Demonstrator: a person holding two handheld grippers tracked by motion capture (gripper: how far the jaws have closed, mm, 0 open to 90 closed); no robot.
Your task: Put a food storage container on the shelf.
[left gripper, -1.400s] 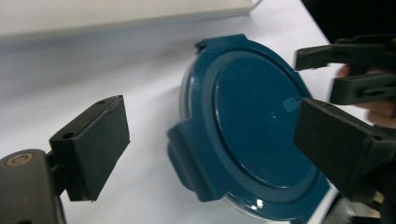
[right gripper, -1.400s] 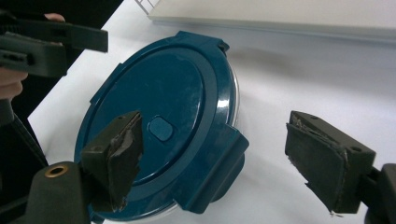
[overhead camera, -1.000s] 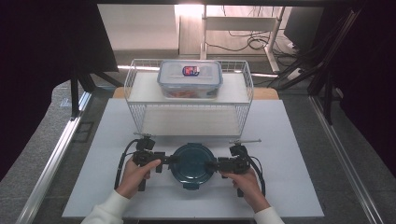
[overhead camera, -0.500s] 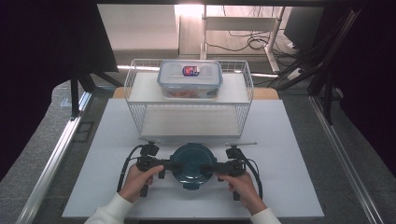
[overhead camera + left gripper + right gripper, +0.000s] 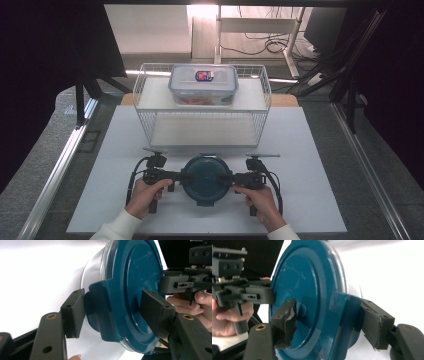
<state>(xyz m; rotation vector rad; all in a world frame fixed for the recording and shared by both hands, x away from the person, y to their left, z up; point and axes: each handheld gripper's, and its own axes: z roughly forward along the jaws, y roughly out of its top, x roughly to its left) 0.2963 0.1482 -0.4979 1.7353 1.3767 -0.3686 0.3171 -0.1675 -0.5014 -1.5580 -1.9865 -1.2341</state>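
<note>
A round clear container with a dark teal lid (image 5: 206, 179) sits on the white board (image 5: 310, 150) near its front edge. My left gripper (image 5: 184, 176) comes in from the container's left, my right gripper (image 5: 226, 177) from its right, both held level. In the left gripper view the teal side clip (image 5: 100, 305) lies between my left gripper's (image 5: 112, 312) jaws, one pad outside the clip and one on the lid top (image 5: 125, 277). In the right gripper view my right gripper (image 5: 329, 320) clamps the opposite clip (image 5: 344, 312) the same way, with worn pads.
A white wire shelf basket (image 5: 150, 117) stands behind the container at the middle of the board. On its upper level rests a rectangular clear box with a blue-clipped lid (image 5: 203, 84). A metal rail (image 5: 60, 165) runs along the left of the table.
Both hands have levelled out and drawn in toward the container, bringing the jaws onto its two side clips. The container has stayed in place.
</note>
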